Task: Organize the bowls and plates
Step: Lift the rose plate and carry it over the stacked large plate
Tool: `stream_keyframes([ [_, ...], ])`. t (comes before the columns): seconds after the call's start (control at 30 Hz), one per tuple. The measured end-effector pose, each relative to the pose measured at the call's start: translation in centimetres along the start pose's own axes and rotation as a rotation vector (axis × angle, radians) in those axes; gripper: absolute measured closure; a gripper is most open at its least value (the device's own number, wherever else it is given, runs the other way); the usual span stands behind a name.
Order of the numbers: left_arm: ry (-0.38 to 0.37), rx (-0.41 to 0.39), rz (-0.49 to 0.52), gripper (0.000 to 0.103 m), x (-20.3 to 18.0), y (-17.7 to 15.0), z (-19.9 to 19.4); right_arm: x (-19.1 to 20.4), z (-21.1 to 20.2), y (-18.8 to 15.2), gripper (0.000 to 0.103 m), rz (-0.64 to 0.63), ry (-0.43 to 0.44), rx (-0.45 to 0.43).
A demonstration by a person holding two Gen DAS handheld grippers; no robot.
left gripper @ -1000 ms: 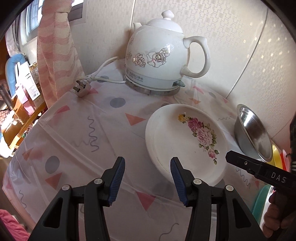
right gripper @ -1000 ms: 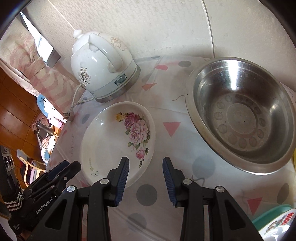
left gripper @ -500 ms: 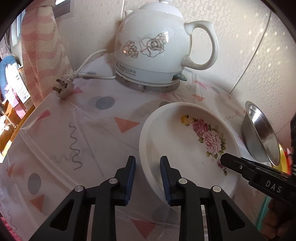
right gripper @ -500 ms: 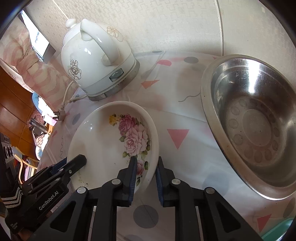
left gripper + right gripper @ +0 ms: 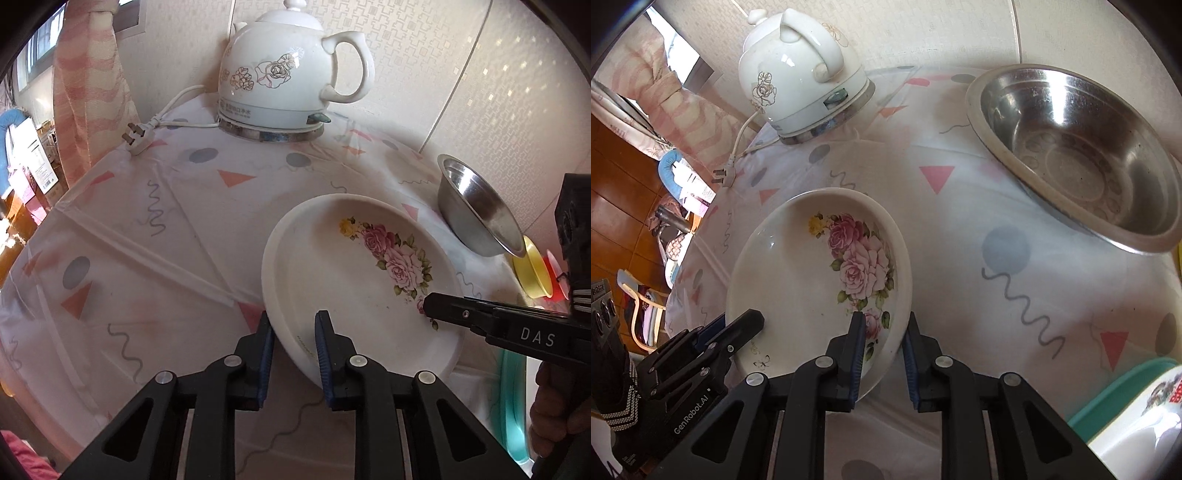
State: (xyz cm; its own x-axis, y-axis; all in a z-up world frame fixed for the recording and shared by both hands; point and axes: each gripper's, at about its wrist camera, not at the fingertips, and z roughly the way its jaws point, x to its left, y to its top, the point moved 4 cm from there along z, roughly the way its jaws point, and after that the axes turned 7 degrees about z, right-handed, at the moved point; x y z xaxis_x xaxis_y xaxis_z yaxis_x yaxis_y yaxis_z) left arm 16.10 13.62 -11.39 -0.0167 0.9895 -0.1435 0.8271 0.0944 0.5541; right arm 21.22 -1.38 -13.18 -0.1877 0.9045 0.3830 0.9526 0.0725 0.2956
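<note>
"DAS" stands in pale letters on the black body of the right gripper [image 5: 480, 321], seen from the left wrist. "GenRobot.AI" runs along the black body of the left gripper [image 5: 738, 328], seen from the right wrist. A line of small print rings the base of the white kettle [image 5: 288, 70]; it cannot be read.

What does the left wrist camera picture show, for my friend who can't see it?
The left gripper is shut on the near rim of a white ceramic plate with pink roses, and the right gripper reaches in opposite. Behind stand a white flowered kettle and a shiny steel bowl.
</note>
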Motion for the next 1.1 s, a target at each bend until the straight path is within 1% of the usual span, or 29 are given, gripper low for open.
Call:
stream_keyframes([
  [0.1,-0.035,0.007,-0.001,0.081,-0.1,-1.6,-1.1,-0.4,-0.4,-0.9,0.082,0.013,0.011,0.020],
  [0.2,-0.040,-0.004,-0.008,0.078,0.3,-2.3,-1.6,-0.3,-0.5,-1.3,0.082,-0.003,0.025,0.026],
  [0.27,-0.020,-0.008,-0.028,0.067,1.0,-2.2,-1.7,-0.1,-0.4,-0.8,0.082,-0.011,0.021,0.013],
  [0.3,-0.017,-0.011,-0.044,0.066,1.3,-2.0,-1.6,-0.1,-0.2,-0.5,0.081,-0.010,0.020,0.004],
  [0.4,-0.041,0.001,-0.078,0.066,1.8,-1.5,-0.9,0.0,0.0,0.6,0.081,-0.026,0.022,-0.025],
  [0.47,-0.037,-0.006,-0.068,0.069,1.6,-1.5,-1.0,0.3,0.3,1.0,0.081,-0.048,0.013,-0.042],
  [0.5,-0.049,-0.006,-0.058,0.071,1.2,-1.4,-0.9,0.5,0.4,1.2,0.081,-0.061,0.007,-0.047],
  [0.53,-0.068,-0.007,-0.043,0.074,0.6,-1.4,-1.0,0.5,0.3,0.9,0.081,-0.069,0.003,-0.051],
  [0.6,-0.007,-0.015,0.003,0.073,-0.4,-1.8,-1.3,0.6,0.1,0.6,0.081,-0.074,-0.001,-0.051],
  [0.63,0.004,-0.018,0.014,0.073,-0.6,-2.1,-1.4,0.6,0.0,0.4,0.081,-0.074,0.002,-0.053],
  [0.73,-0.028,-0.022,0.000,0.073,-0.5,-2.7,-2.0,0.5,-0.5,-0.2,0.081,-0.064,0.013,-0.055],
  [0.83,-0.027,-0.048,0.013,0.073,-0.9,-3.1,-3.0,0.5,-0.9,-0.7,0.081,-0.064,0.032,-0.051],
  [0.9,-0.029,-0.053,0.008,0.073,-1.1,-3.4,-3.5,0.4,-1.2,-1.0,0.081,-0.055,0.048,-0.044],
  [1.0,-0.055,-0.050,-0.013,0.074,-1.1,-4.0,-3.9,0.1,-1.4,-1.4,0.081,-0.045,0.062,-0.036],
  [1.1,-0.048,-0.031,-0.011,0.075,-1.3,-5.0,-3.7,0.1,-1.2,-1.8,0.080,-0.046,0.049,-0.026],
])
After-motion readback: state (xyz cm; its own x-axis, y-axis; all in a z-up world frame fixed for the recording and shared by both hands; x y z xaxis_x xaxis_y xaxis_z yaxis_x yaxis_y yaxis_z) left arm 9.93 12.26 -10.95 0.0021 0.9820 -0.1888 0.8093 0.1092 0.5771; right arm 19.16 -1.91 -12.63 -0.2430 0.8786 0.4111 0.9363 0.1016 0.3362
